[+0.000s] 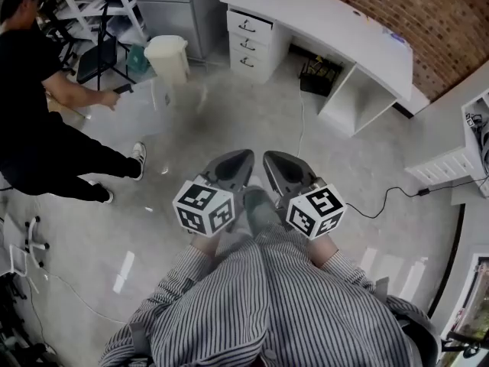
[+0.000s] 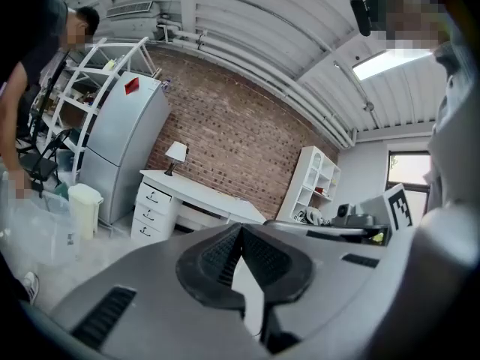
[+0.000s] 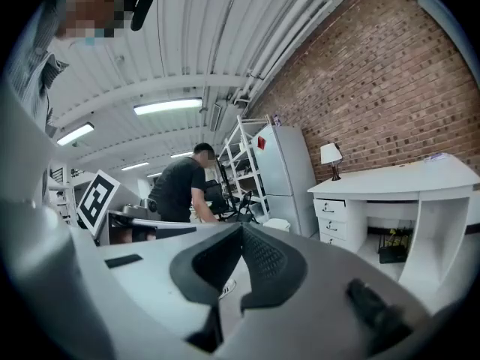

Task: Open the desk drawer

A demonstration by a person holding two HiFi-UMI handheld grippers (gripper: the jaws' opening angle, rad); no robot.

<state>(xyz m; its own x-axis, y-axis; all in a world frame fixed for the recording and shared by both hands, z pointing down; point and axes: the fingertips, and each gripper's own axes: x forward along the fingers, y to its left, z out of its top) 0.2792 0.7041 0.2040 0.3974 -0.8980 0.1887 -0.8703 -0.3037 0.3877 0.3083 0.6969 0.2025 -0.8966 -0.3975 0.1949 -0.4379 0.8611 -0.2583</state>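
Both closed and empty, left tongs [image 1: 246, 156] and right tongs [image 1: 269, 157], desk drawers [image 1: 248, 44] well apart ahead.

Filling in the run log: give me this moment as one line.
stage: pre-contact | left gripper: shut, empty | right gripper: shut, empty | desk: far ahead, untouched | drawers: all closed

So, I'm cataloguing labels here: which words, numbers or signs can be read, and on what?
None can be read.
Left gripper marker cube, right gripper marker cube: black-and-white square patterns, no letters.
Red sticker on the tall grey fridge: too small to read.
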